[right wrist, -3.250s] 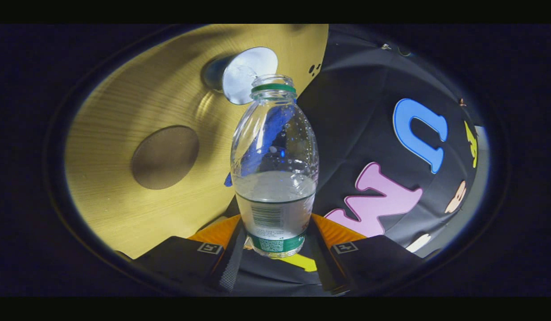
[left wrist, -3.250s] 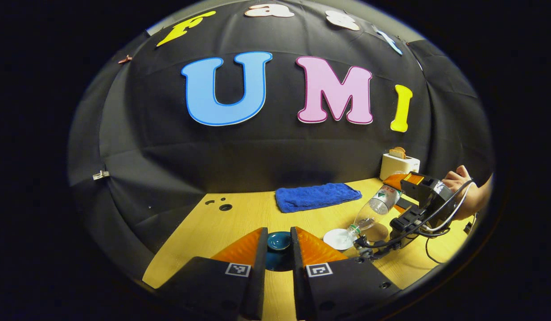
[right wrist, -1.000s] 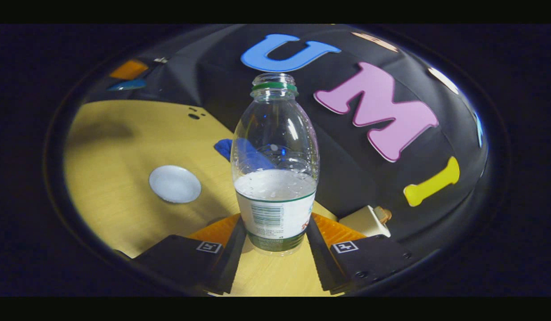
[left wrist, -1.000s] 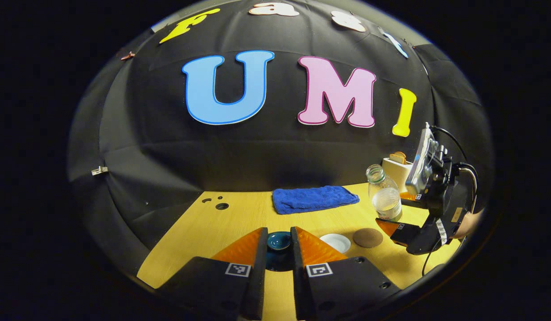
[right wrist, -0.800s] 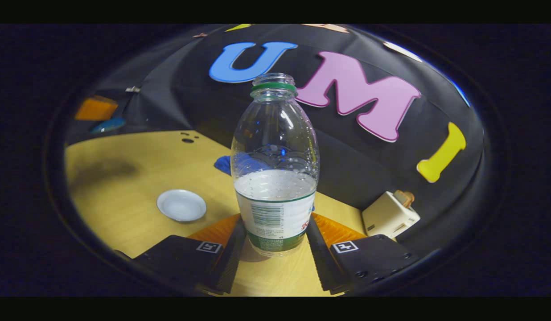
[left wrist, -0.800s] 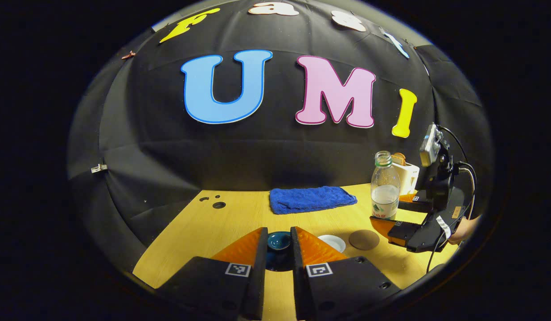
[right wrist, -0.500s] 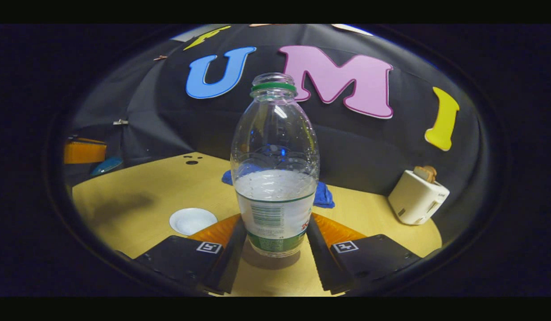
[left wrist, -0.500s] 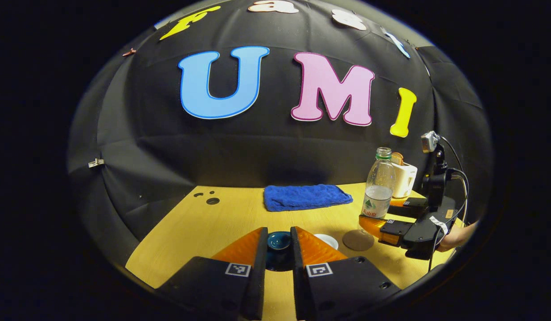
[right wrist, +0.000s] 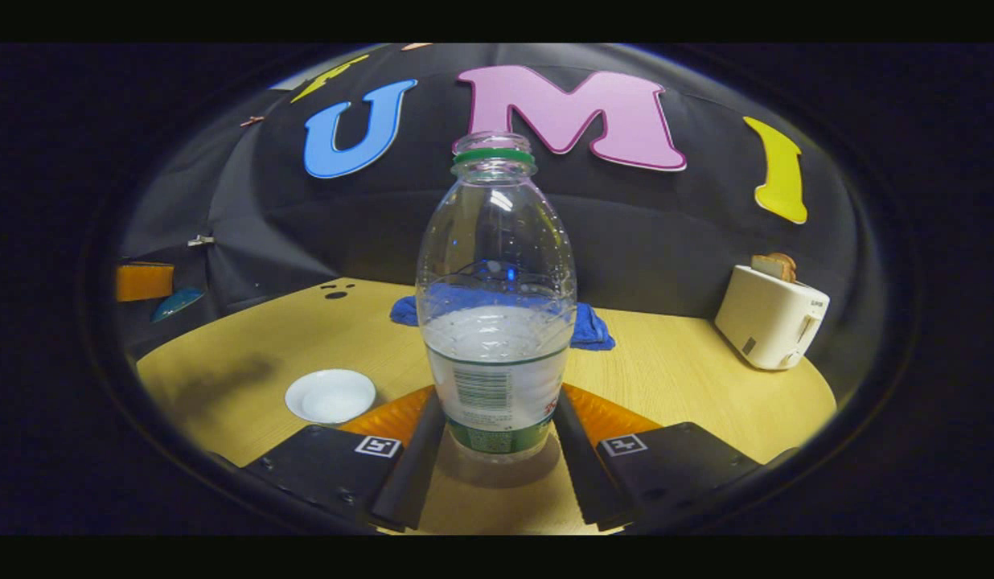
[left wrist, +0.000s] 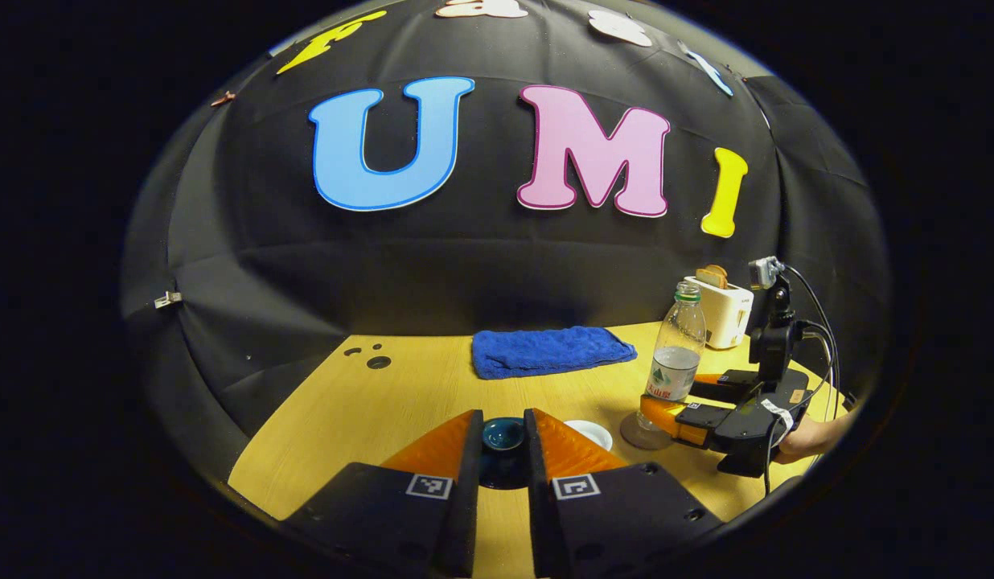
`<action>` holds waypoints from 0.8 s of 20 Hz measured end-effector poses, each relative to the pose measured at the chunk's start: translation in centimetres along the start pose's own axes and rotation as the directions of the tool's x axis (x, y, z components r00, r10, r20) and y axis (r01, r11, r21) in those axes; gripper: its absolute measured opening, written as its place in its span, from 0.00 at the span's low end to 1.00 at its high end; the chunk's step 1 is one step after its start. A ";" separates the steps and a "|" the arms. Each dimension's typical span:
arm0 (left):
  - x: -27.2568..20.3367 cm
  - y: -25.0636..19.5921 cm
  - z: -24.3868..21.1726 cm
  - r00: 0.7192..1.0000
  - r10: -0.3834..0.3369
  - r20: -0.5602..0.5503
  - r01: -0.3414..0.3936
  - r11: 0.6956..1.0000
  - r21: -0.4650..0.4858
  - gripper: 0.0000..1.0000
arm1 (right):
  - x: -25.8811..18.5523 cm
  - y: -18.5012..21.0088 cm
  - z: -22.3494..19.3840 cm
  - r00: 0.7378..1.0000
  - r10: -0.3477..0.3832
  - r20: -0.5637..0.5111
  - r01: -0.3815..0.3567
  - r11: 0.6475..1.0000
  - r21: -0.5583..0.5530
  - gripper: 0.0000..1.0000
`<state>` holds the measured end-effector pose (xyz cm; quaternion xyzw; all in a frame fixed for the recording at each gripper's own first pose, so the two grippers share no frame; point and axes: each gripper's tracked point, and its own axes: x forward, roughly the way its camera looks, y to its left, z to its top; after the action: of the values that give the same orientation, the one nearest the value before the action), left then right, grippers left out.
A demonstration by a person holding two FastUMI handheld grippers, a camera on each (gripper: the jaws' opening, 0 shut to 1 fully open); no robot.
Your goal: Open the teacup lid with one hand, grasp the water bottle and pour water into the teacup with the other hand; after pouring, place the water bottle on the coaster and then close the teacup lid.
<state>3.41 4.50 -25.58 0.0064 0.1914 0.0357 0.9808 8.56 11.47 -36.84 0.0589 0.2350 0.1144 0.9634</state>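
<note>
The right gripper (right wrist: 497, 446) is clamped on the upright, uncapped bottle (right wrist: 497, 322), which stands on the brown coaster (left wrist: 642, 433) beside the open white cup (right wrist: 330, 396), while the left gripper (left wrist: 503, 450) pinches the dark blue lid (left wrist: 503, 434) above the table (left wrist: 368, 410).

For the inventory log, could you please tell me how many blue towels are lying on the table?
1. The blue towel lies at the table's far edge by the wall; in the right gripper view it sits behind the water bottle, partly hidden.
</note>
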 end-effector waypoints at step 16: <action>5.0 -4.6 -1.2 0.995 -0.092 -0.034 0.092 0.996 -0.006 0.31 | -2.1 1.3 -5.0 0.991 0.034 -0.130 -0.022 0.995 0.093 0.99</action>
<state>7.92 0.28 -28.64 -0.0053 0.2084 -0.0088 0.9780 4.15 12.51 -40.13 0.0984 0.3021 0.1208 0.9405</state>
